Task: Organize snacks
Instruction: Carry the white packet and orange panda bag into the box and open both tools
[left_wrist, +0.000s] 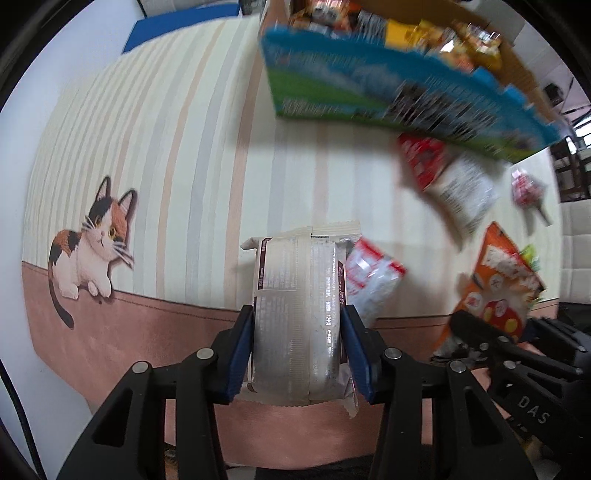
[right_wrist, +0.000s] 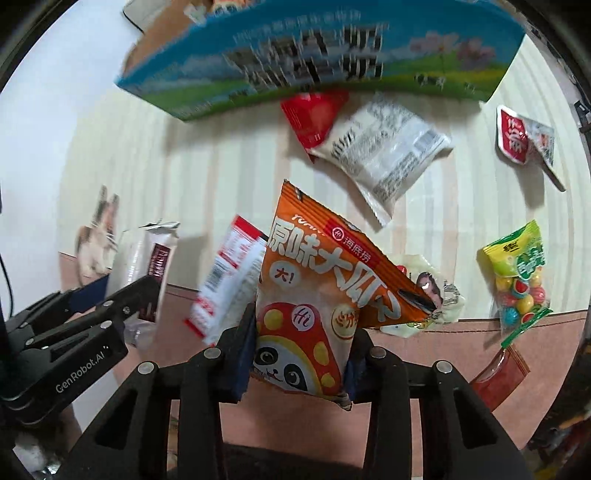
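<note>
My left gripper (left_wrist: 299, 321) is shut on a white and silver snack pack (left_wrist: 299, 310), held above the striped mat; the pack also shows in the right wrist view (right_wrist: 144, 266). My right gripper (right_wrist: 301, 325) is shut on an orange seed bag with a panda print (right_wrist: 314, 295), also visible in the left wrist view (left_wrist: 498, 280). A blue and green cardboard box (left_wrist: 388, 85) holding several snacks stands at the far side of the mat; it also shows in the right wrist view (right_wrist: 314, 51).
On the mat lie a red and white bag (right_wrist: 369, 147), a small red sachet (right_wrist: 524, 140), a green candy bag (right_wrist: 521, 273), a red and white packet (right_wrist: 229, 280) and a red sachet (right_wrist: 498, 373). A cat picture (left_wrist: 92, 243) marks the mat's left.
</note>
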